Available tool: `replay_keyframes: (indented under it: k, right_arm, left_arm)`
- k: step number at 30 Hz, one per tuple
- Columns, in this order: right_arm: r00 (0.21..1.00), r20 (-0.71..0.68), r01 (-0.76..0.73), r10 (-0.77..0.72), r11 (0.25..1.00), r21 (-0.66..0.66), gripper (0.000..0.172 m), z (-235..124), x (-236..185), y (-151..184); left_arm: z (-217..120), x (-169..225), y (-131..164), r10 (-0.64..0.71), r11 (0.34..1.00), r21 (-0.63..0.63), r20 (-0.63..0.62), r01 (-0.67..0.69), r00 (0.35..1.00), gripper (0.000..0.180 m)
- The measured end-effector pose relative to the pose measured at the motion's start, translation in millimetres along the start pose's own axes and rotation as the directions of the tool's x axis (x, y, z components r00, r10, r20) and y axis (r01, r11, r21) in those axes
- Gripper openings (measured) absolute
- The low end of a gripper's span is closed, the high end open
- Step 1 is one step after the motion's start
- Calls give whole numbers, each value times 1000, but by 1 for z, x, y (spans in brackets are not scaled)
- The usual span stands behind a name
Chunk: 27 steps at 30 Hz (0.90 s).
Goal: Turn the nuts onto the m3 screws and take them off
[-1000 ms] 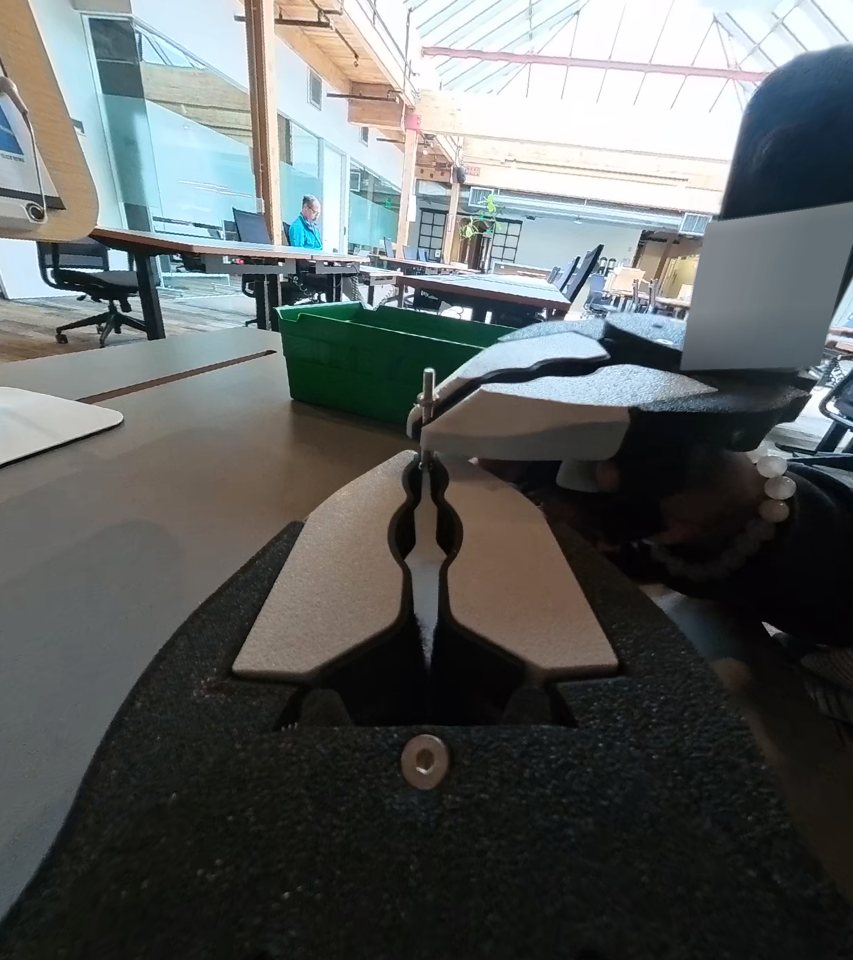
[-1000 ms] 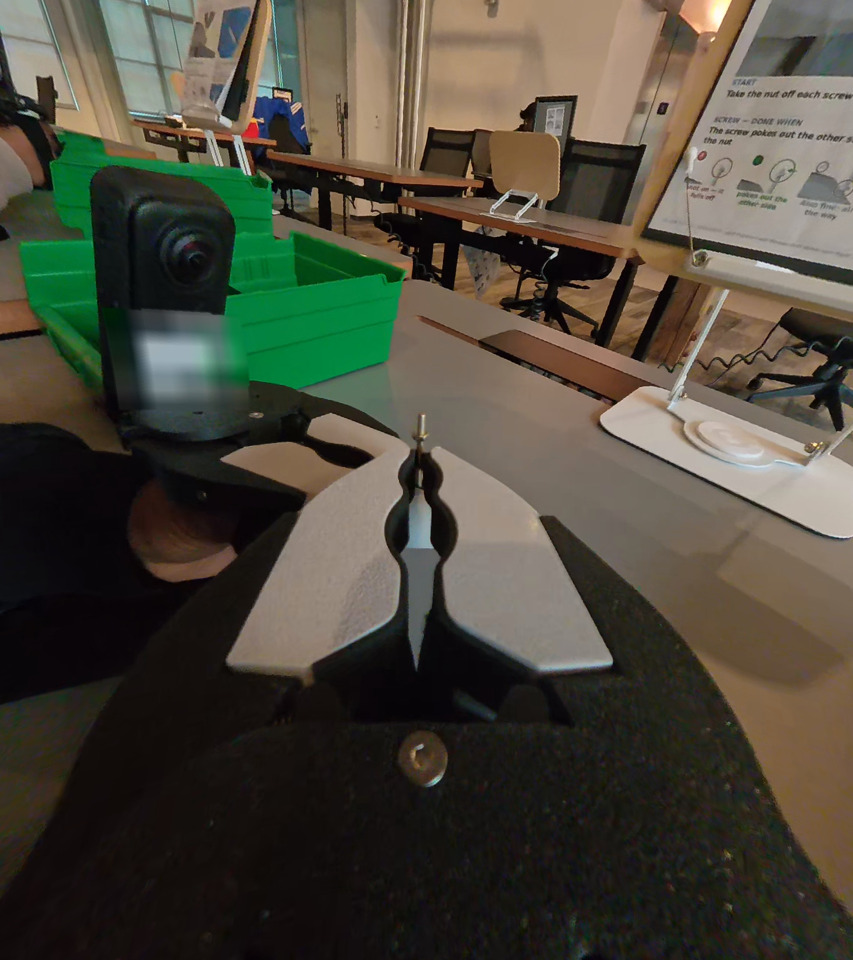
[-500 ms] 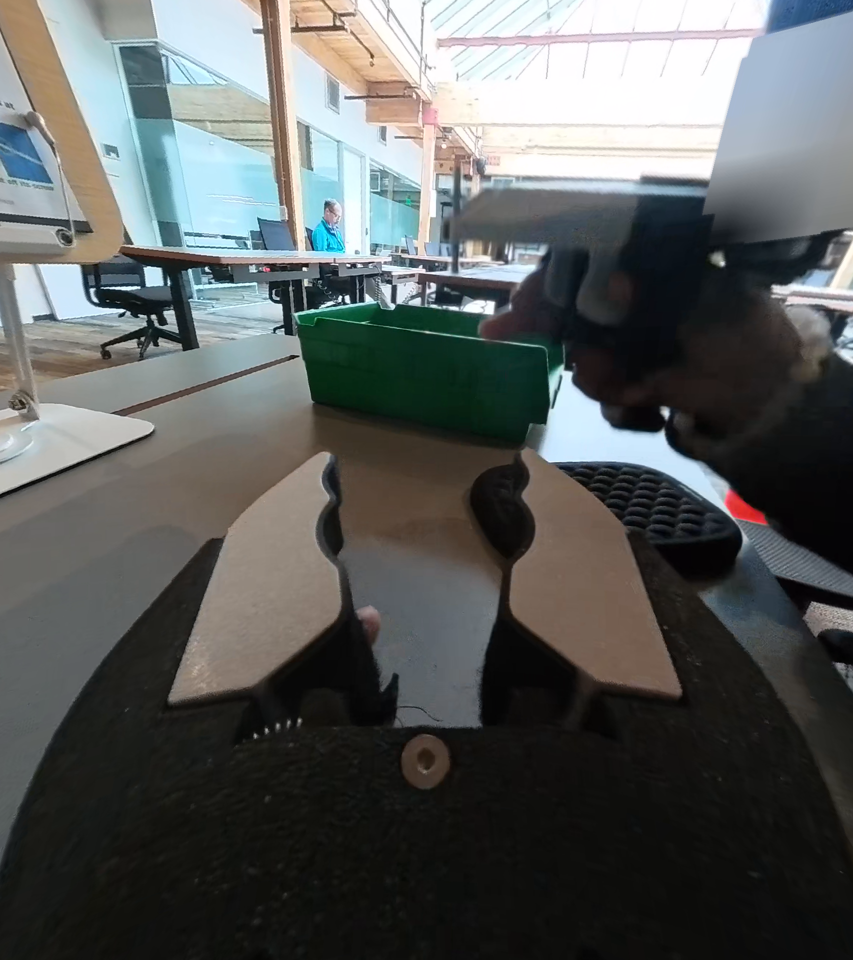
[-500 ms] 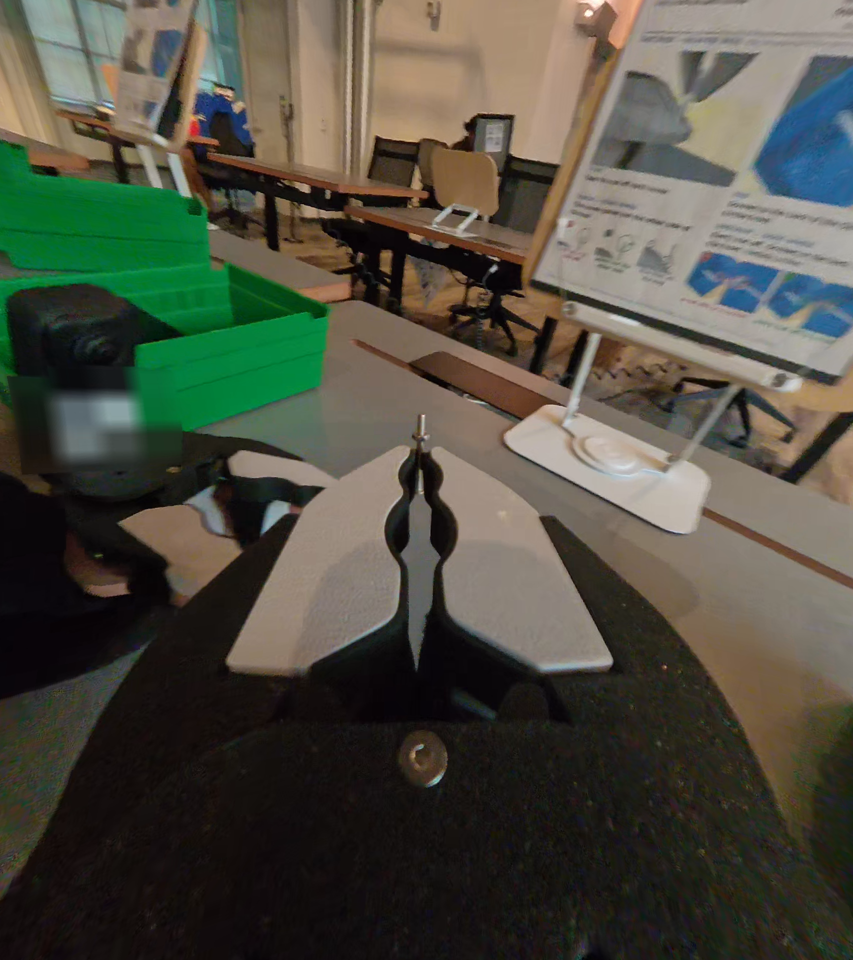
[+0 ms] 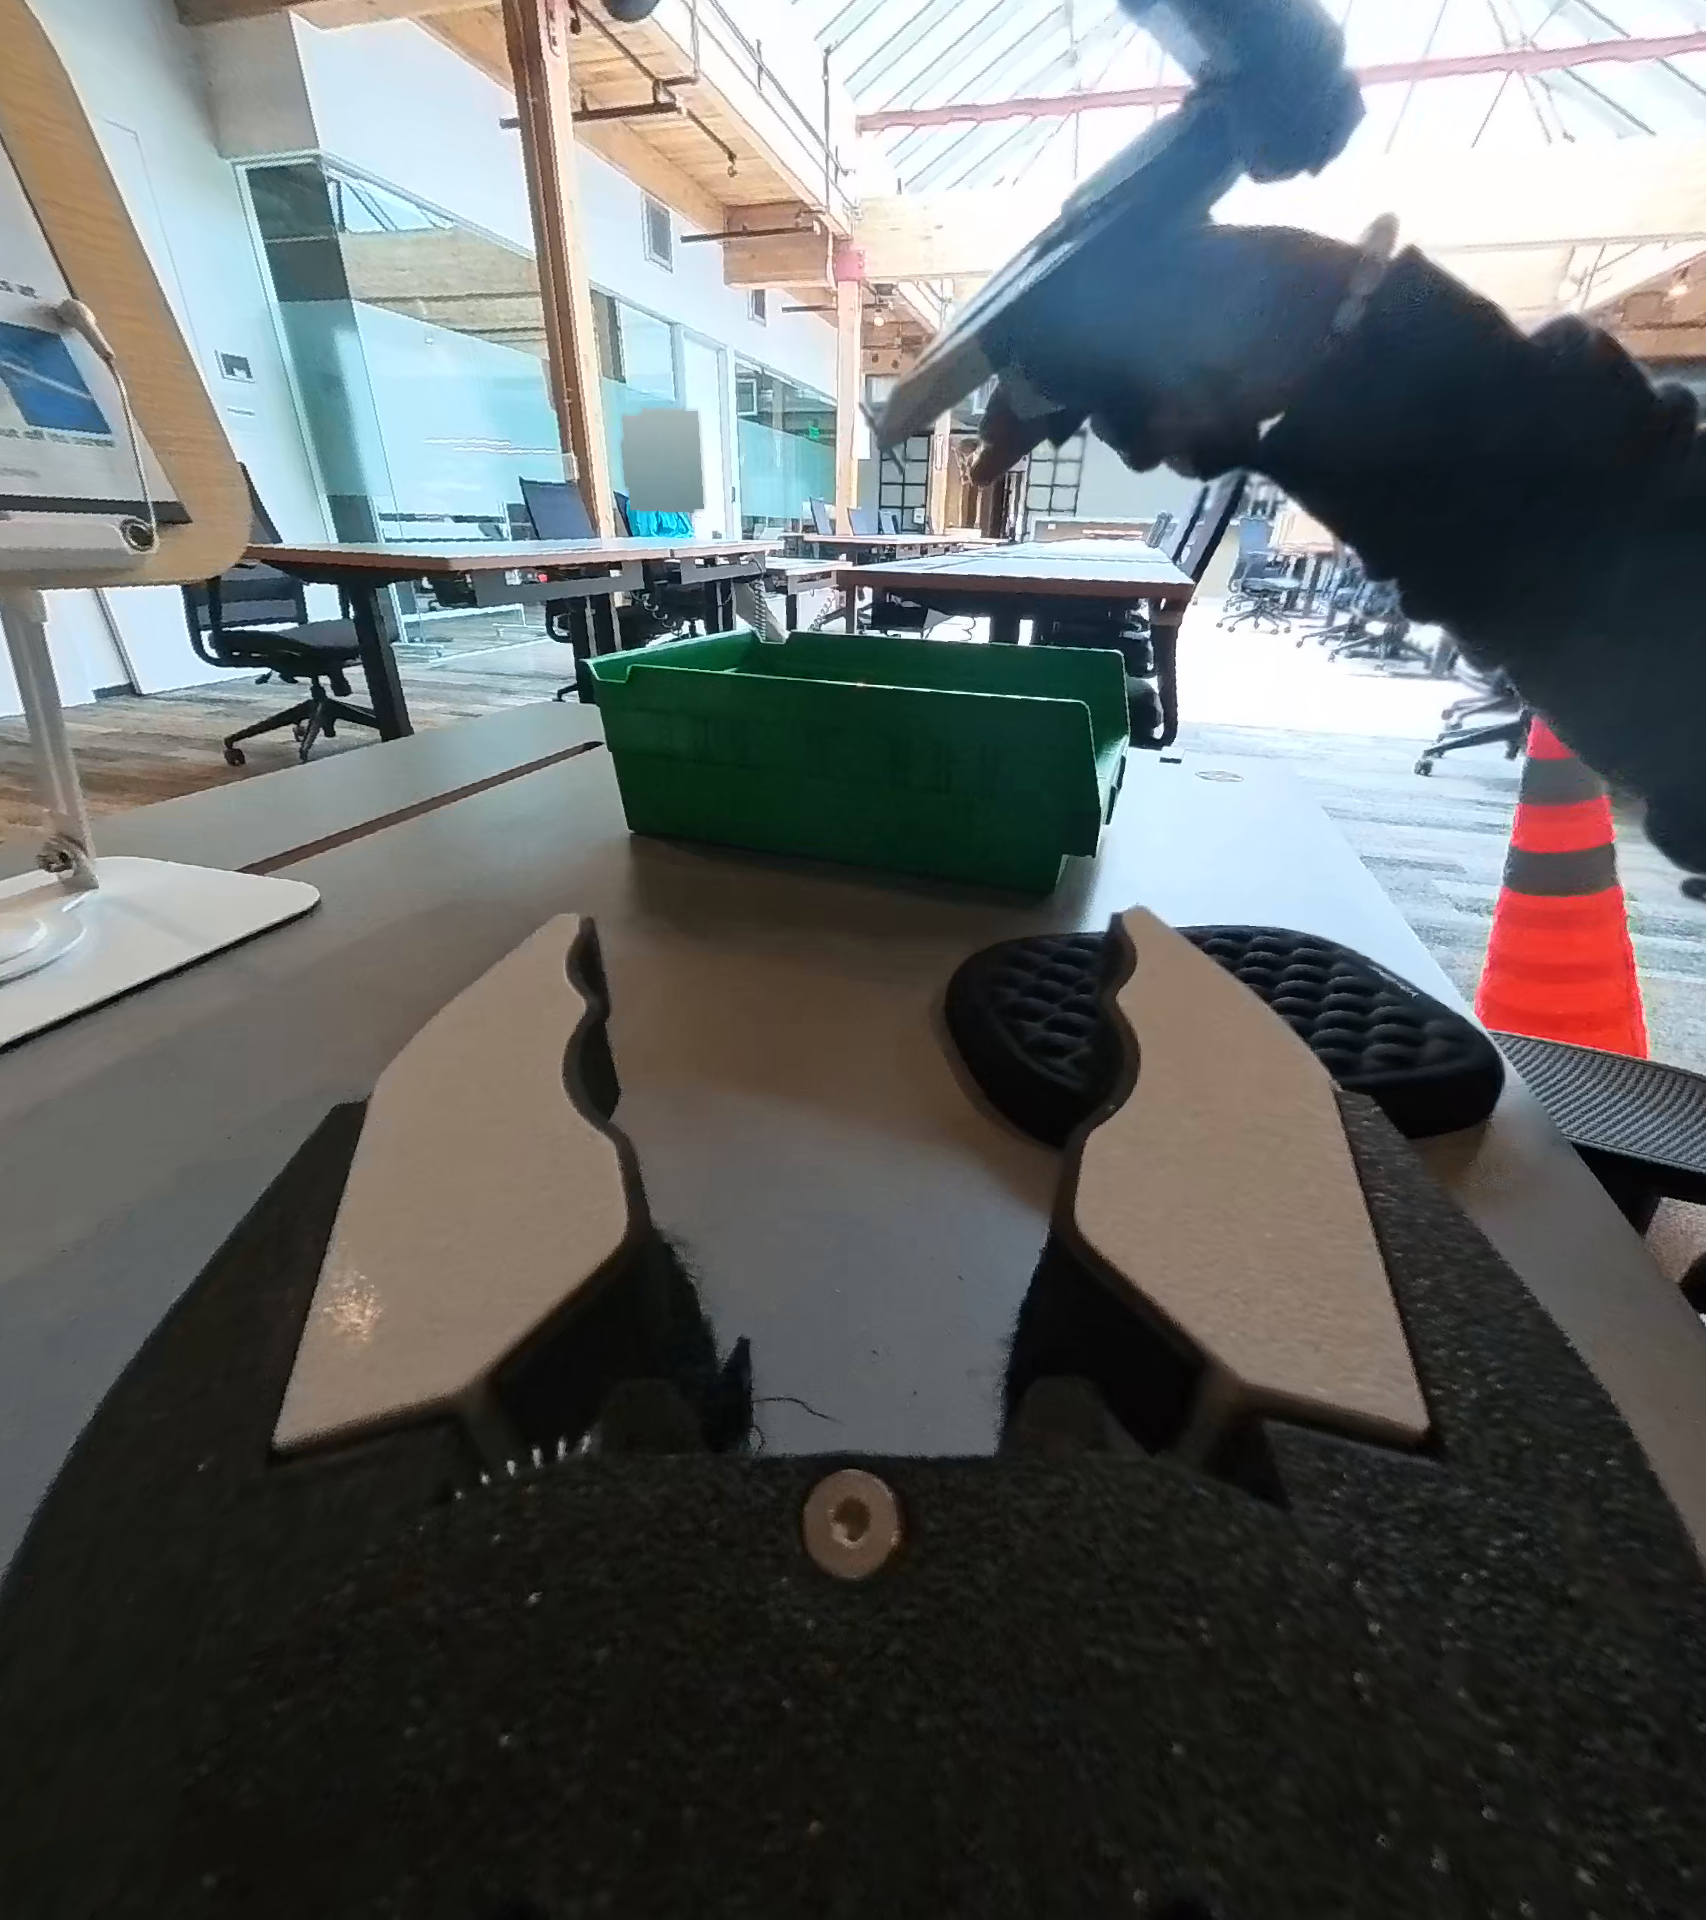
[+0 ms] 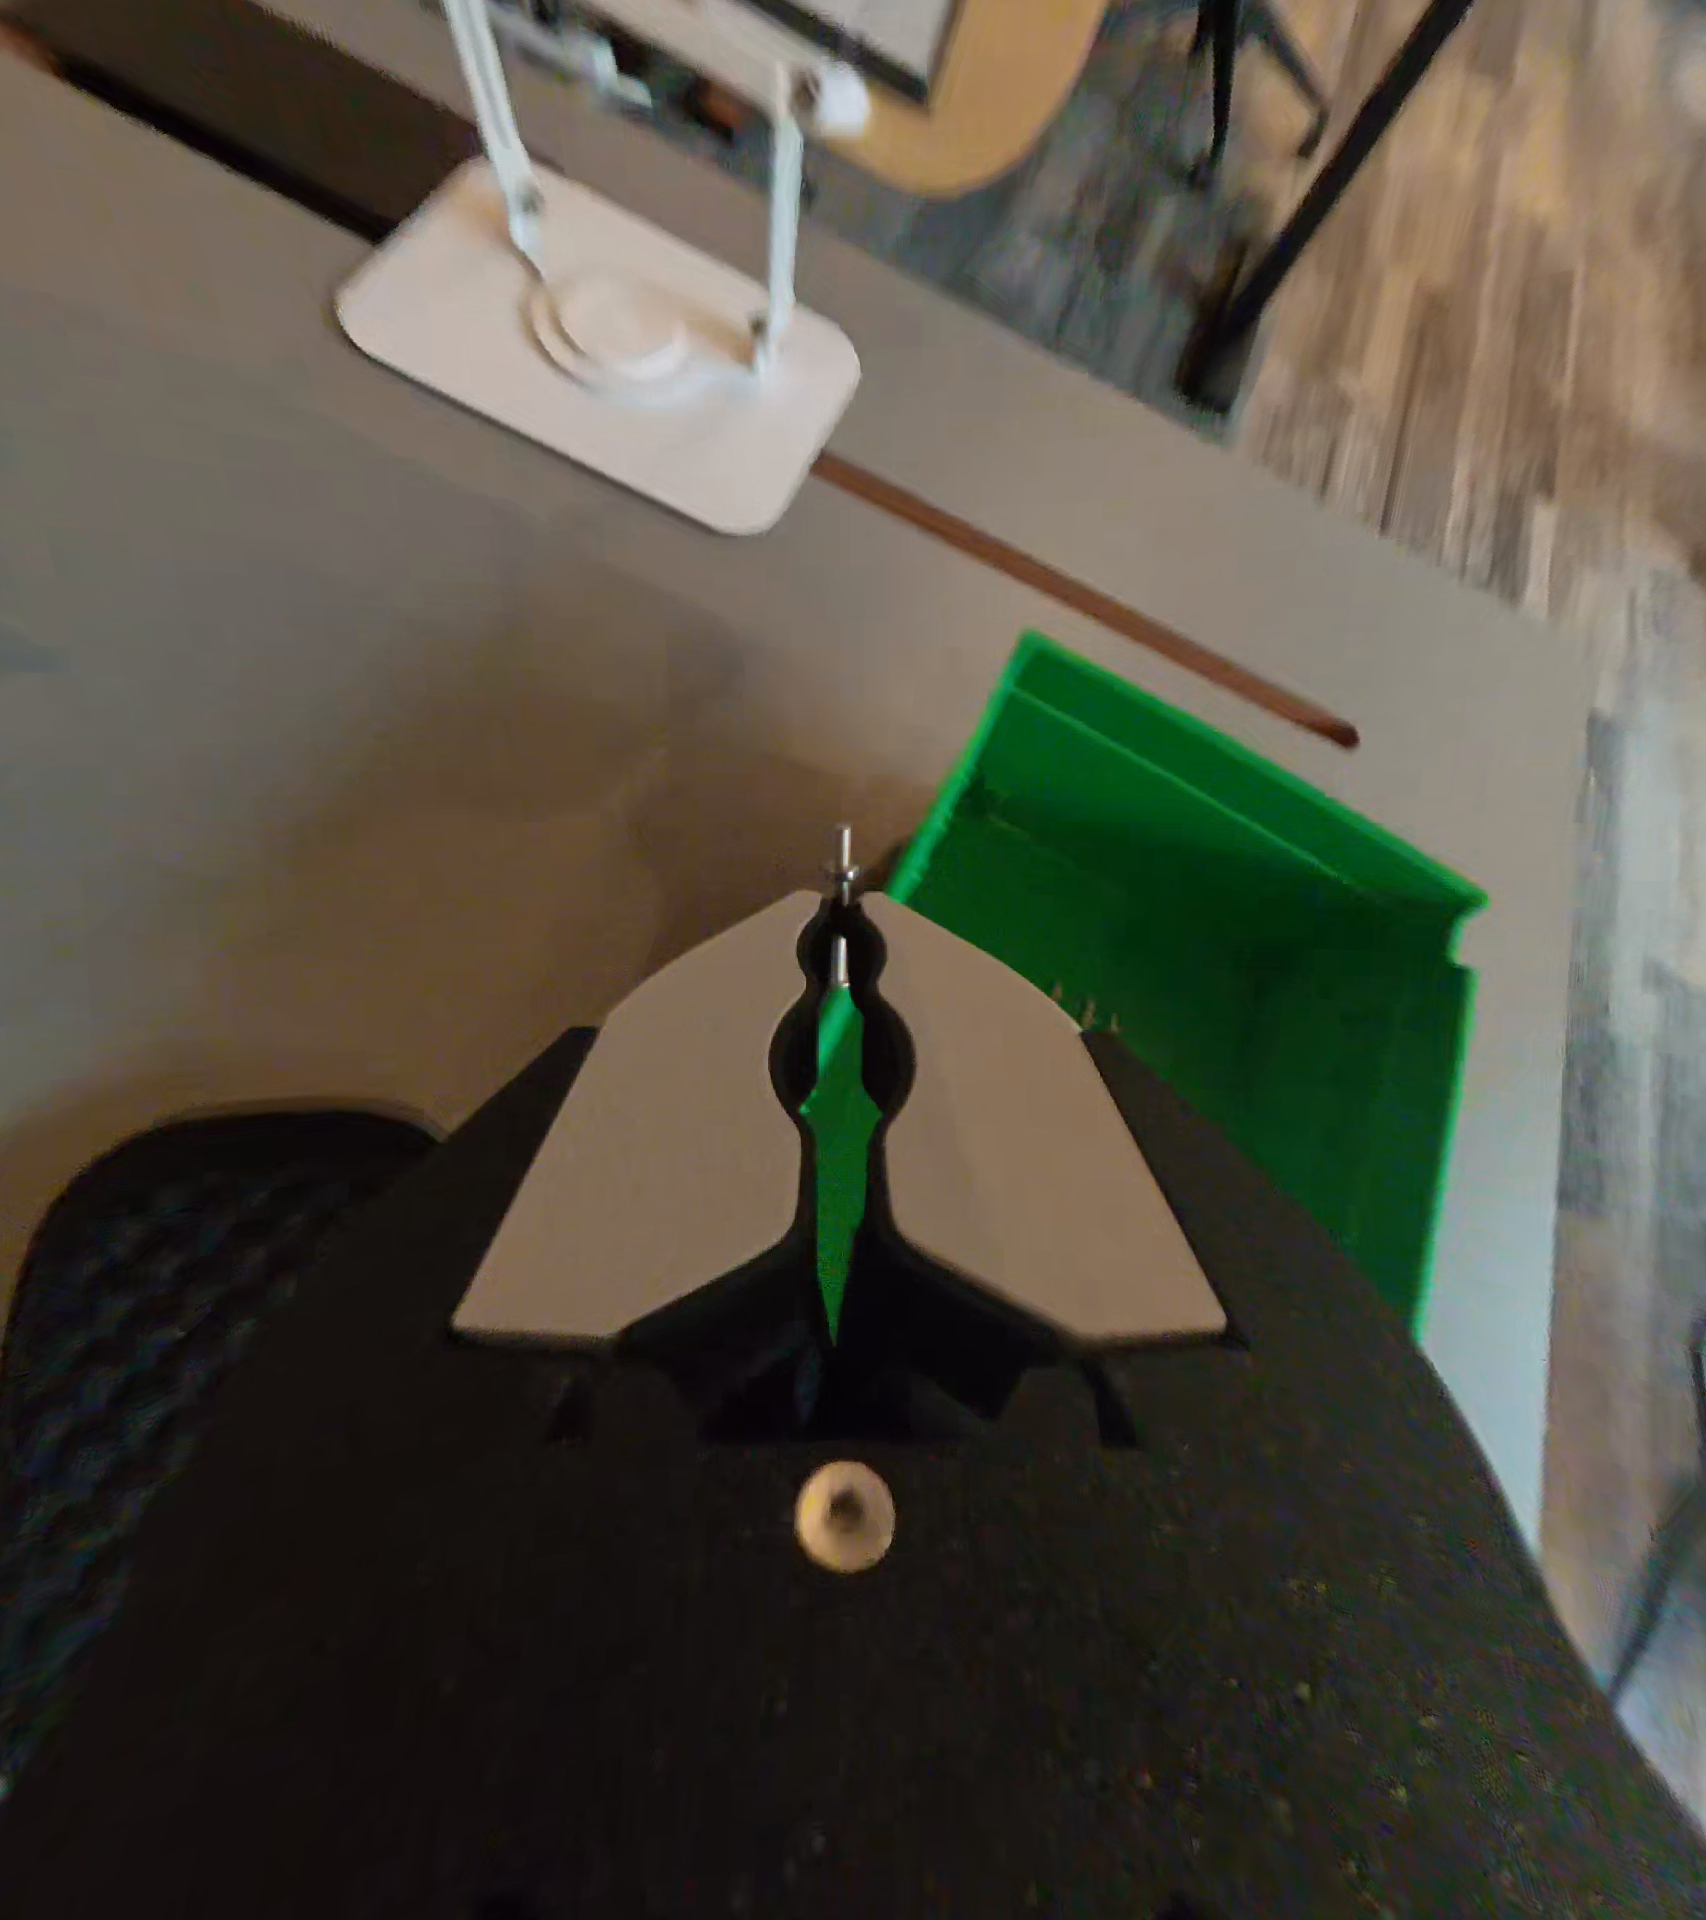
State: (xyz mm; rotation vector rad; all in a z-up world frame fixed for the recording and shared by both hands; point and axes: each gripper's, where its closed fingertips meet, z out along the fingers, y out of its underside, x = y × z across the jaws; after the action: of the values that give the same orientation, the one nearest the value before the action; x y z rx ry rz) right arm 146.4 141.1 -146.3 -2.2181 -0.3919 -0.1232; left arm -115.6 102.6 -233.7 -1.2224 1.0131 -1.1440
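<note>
The right gripper (image 6: 841, 902) pinches a screw (image 6: 841, 862) with its nut (image 6: 843, 875) threaded on, poised beside the green bin's (image 6: 1244, 935) nine-o'clock rim, seemingly ready to drop; the left gripper (image 5: 854, 925) gapes empty.

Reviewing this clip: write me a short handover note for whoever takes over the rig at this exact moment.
Left gripper: open wide, nothing between its fingers, low over the table.
Right gripper: shut on a screw that has a nut on it, tip poking past the nut; raised and tilted down by the near corner of the green bin.
Done: nut is on this screw.
Left: probably drop this screw in the bin, then go on with the others; a few small pieces lie in the bin, too small to identify.
</note>
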Motion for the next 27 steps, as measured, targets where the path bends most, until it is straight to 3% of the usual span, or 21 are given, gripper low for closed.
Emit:
replay_keyframes:
  k: [7,14,19,27]
  right_arm:
    - [1000,-17,-29,25,957,-289,1,25,50,41]
    - [992,-21,-113,122,821,-559,2,70,80,109]
    - [977,-91,-206,193,742,-638,2,106,107,146]
    - [971,-165,-237,171,700,-673,2,136,128,168]
  left_arm:
    - [0,-3,0,-5,1000,-4,16,5,1000,98]
    - [1,-2,1,2,1000,-9,15,-2,1000,101]
    - [1,-2,1,8,1000,-11,14,-8,1000,101]
    - [1,-3,1,-3,1000,-9,16,3,1000,102]
